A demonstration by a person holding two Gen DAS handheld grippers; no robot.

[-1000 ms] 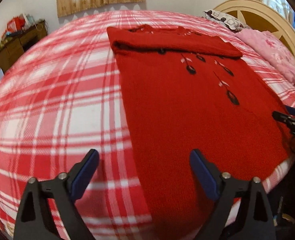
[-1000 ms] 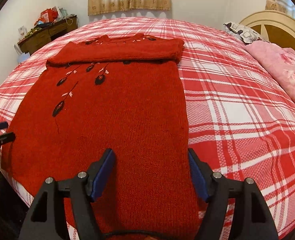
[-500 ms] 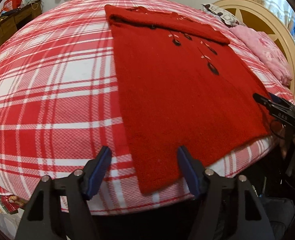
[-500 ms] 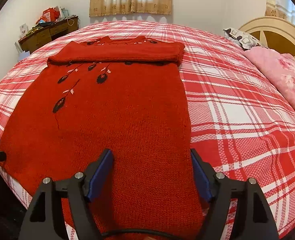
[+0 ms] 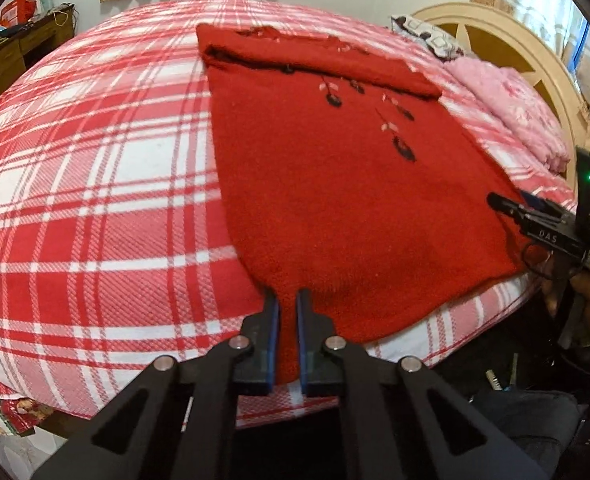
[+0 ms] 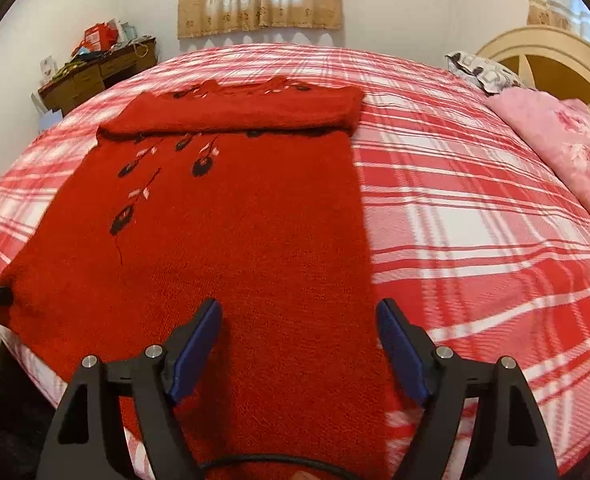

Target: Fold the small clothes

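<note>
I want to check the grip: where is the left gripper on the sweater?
In the left wrist view, the left gripper is shut on the red sweater at its near left hem corner, at the plaid bed's edge.

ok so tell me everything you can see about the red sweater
The red sweater is a fuzzy knit with dark flowers and pale pink leaves stitched down one side of the chest. It lies flat on the red and white checked bedspread, with a sleeve folded straight across near the neckline and the hem at the bed's near edge. The left gripper is shut on one hem corner, bunching the knit between its jaws. The right gripper is open over the other hem corner, not pinching it.
</note>
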